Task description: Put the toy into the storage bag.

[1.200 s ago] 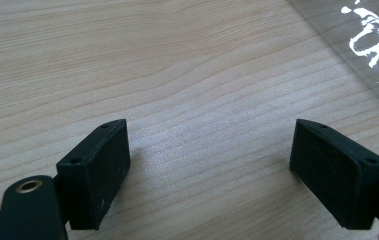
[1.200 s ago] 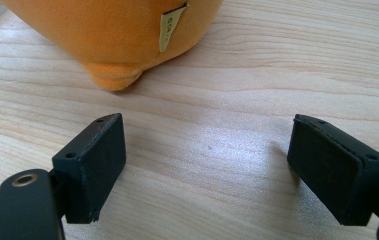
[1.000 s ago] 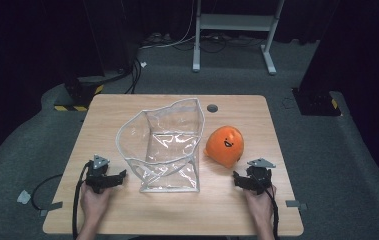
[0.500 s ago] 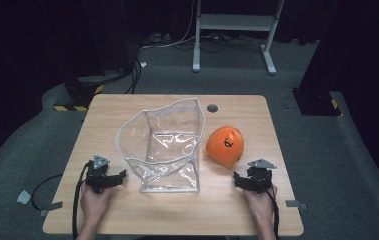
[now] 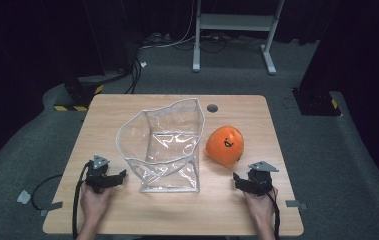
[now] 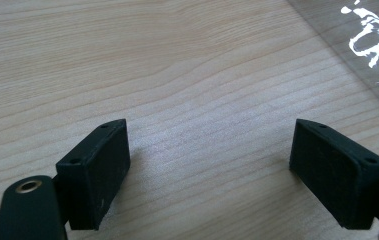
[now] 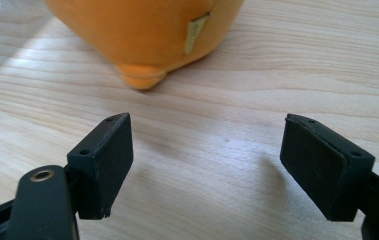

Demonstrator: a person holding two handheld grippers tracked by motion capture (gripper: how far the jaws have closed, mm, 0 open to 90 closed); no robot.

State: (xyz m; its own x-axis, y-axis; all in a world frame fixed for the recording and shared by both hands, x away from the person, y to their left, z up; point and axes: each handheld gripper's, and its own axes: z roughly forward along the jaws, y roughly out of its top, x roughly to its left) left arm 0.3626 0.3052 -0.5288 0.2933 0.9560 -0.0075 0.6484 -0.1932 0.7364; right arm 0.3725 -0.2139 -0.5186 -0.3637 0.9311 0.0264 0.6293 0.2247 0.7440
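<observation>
Wooden table (image 5: 127, 107) on grey carpet, dark room; cables and a white metal stand (image 5: 237, 22) behind it, yellow-black striped block (image 5: 77, 97) at back left.

Left to right: left gripper (image 5: 119, 177) near the front edge, jaws wide apart, nothing between them. Clear plastic bag (image 5: 164, 145) stands open mid-table, just right of it. Orange plush toy (image 5: 224, 145) with a face sits right of the bag, near it; touching or not is hard to tell from above. Right gripper (image 5: 237, 180) in front of the toy; its jaws have just been closing a little but stand well apart, bare table between them.

Left gripper view adds a corner of the bag (image 6: 357, 45), cut off at top right. Right gripper view adds the toy's (image 7: 147, 35) underside and a small tag (image 7: 195, 32), text unreadable; the toy's top is cropped.
</observation>
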